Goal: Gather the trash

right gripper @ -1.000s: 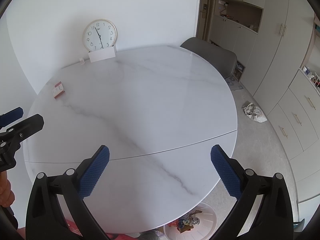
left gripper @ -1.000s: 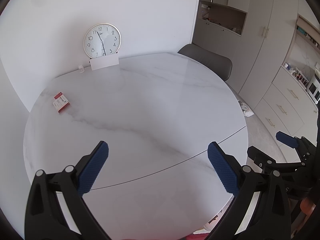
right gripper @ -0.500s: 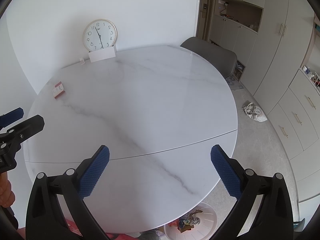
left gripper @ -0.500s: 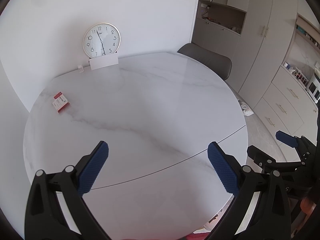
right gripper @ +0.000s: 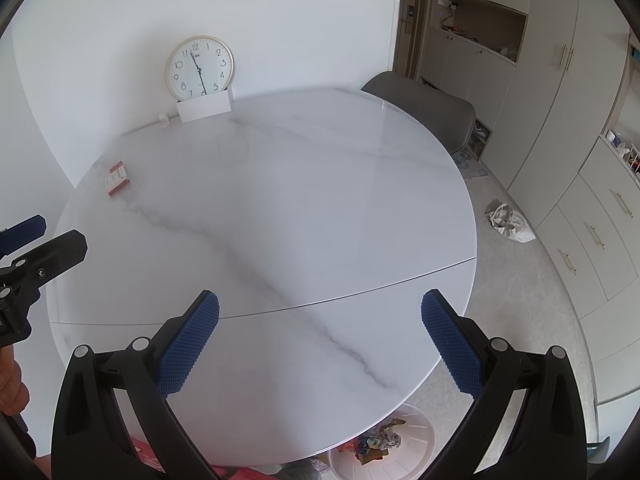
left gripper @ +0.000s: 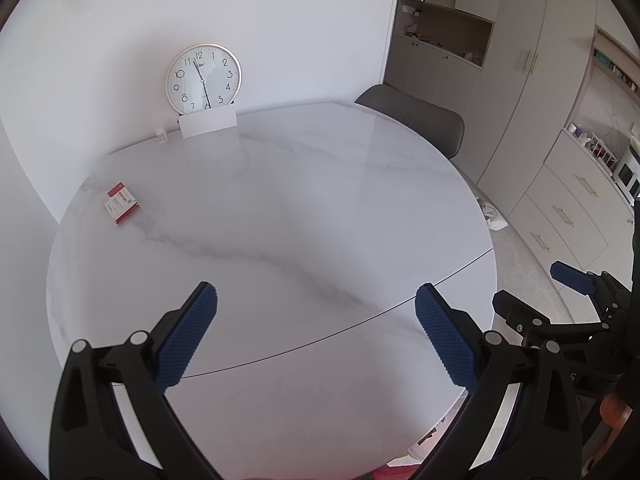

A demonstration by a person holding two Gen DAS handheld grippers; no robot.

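The round white marble bench (right gripper: 280, 208) hides most of the pale plastic trash basin (right gripper: 416, 436) on the floor. A small red-and-white carton (left gripper: 121, 207) lies far-left. Both the left hand-held gripper (left gripper: 316, 336) and the right hand-held gripper (right gripper: 320, 340) hang spread, empty, unmoved since earlier.

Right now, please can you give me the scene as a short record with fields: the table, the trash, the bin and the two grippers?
table: round white marble top
on table: small red and white box at far left; clock leaning on wall behind a white card
bin: white basket on floor under near table edge, wrappers inside
floor: crumpled bag near cabinets
left gripper: jaws open, holds nothing
right gripper: jaws open, holds nothing
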